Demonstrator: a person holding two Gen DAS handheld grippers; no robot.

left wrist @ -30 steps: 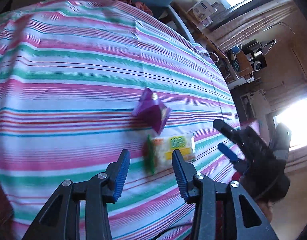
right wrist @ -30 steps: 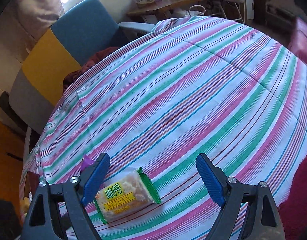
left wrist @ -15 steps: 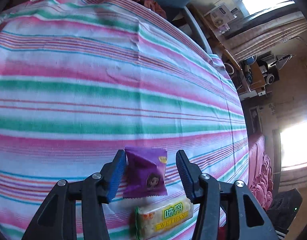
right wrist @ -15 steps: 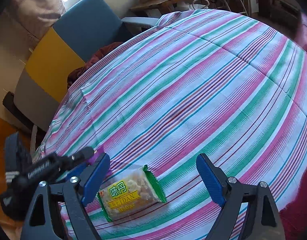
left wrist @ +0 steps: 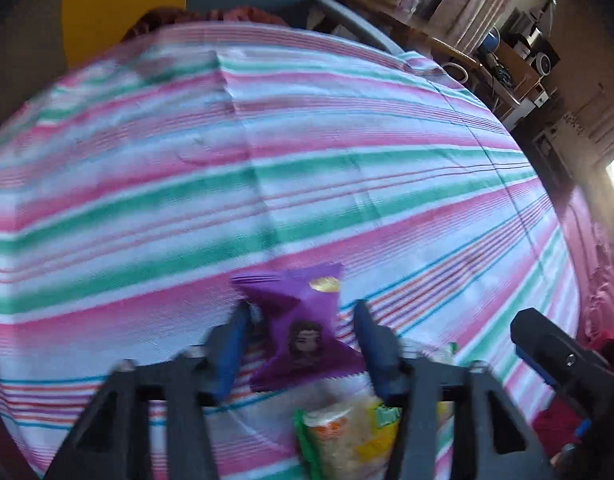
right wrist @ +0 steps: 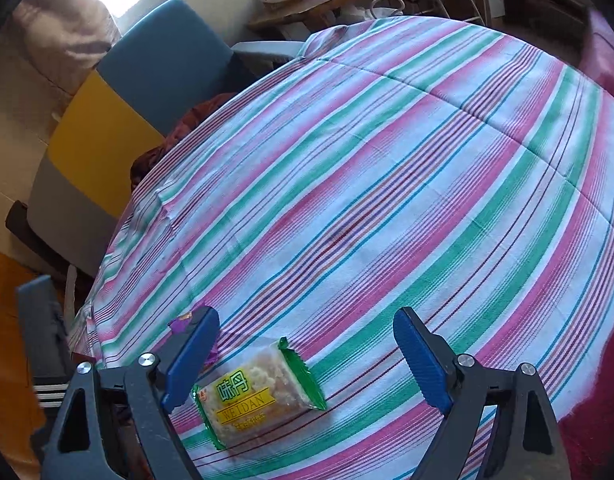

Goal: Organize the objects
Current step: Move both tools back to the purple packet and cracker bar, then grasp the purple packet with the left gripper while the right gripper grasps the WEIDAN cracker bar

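The purple snack packet lies on the striped tablecloth, just beyond the green-and-yellow rice cracker pack. The left gripper straddles it, its jaws having just been closing, the left pad creasing the wrapper, though a firm grip is uncertain. The step looks like grasping; next comes a secure pinch before lifting. The right gripper hovers wide open, empty, over the cracker pack.
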